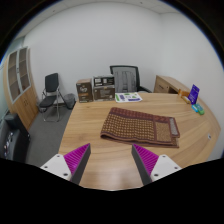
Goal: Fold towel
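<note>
one towel (140, 127) lay flat mid-worktop (95, 150), beyond my hand-held gripper (111, 160); fingers wide apart, held nothing. judged it soft, light, limp; near corner looked best grip.

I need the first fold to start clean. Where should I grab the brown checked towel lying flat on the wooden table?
Probably the brown checked towel's near edge at a corner, coming low from the fingers' side. It lies flat and spread on the round wooden table, so only edges offer a pinch. The hand-held gripper is open, short of the towel.
</note>
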{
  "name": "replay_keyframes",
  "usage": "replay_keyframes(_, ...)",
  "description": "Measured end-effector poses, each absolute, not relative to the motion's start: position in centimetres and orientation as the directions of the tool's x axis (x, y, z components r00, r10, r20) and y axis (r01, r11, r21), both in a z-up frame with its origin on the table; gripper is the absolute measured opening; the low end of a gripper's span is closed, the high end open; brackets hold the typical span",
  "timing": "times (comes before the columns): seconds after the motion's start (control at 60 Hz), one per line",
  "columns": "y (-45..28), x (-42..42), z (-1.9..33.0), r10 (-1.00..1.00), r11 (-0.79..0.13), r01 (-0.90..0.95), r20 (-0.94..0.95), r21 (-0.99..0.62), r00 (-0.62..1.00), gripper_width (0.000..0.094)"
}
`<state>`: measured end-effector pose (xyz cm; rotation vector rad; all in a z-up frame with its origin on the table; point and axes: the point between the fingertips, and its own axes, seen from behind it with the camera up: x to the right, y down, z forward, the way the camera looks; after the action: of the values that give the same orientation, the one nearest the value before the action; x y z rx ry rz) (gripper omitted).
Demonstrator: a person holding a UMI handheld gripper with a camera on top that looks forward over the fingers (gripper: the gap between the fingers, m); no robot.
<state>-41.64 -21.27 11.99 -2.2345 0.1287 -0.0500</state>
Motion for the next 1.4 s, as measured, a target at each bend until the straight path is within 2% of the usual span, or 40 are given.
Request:
replay_keyframes(0.233, -7.4, -42.6, 4.8, -0.160, -0.648, -0.046, 0.076, -0.760, 0.984, 0.0854)
replay_keyframes(0.333, -3.6, -41.3, 3.2, -0.202, -0.657, -0.058, 0.101, -0.751, 0.974, 0.0821)
replay_keyframes(0.467, -0.2, -40.4, 1.3, -0.222, -0.668, -0.066, 0.114, -0.741, 0.968, 0.0645)
replay_keyframes(0.567, 0.6, -40.3, -0.3, -0.202, -0.702, -0.041, 0.145, -0.711, 0.969, 0.0457)
replay_keyframes(0.583, 0.8, -40.2, -0.3, -0.201, -0.696, -0.032, 0.151, -0.718, 0.968, 0.0414)
replay_keyframes(0.65, 0.7, -39.1, -0.4, -0.200, -0.715, 0.004, 0.211, -0.699, 0.957, 0.0110)
replay_keyframes(0.667, 0.6, -38.9, -0.3, -0.207, -0.717, 0.009, 0.225, -0.697, 0.952, 0.0067)
replay_keyframes(0.8, 0.7, -39.6, -0.1, -0.180, -0.730, 0.013, 0.210, -0.683, 0.961, 0.0044)
replay_keyframes(0.867, 0.9, -41.4, 1.0, -0.149, -0.713, -0.024, 0.118, -0.701, 0.982, 0.0037)
replay_keyframes(0.933, 1.0, -43.6, 3.6, -0.118, -0.676, -0.063, 0.022, -0.734, 0.993, 0.0037)
replay_keyframes(1.05, 0.6, -46.5, 10.3, -0.048, -0.602, -0.129, -0.126, -0.788, 0.991, 0.0036)
replay_keyframes(1.117, 0.3, -46.0, 14.0, -0.034, -0.559, -0.183, -0.199, -0.809, 0.979, 0.0037)
replay_keyframes(1.183, 0.1, -43.8, 16.3, -0.042, -0.520, -0.224, -0.237, -0.824, 0.971, 0.0036)
replay_keyframes(1.283, -0.7, -37.9, 16.3, -0.093, -0.498, -0.250, -0.236, -0.830, 0.967, 0.0036)
replay_keyframes(1.4, -1.8, -30.1, 12.0, -0.176, -0.533, -0.235, -0.165, -0.813, 0.970, 0.0037)
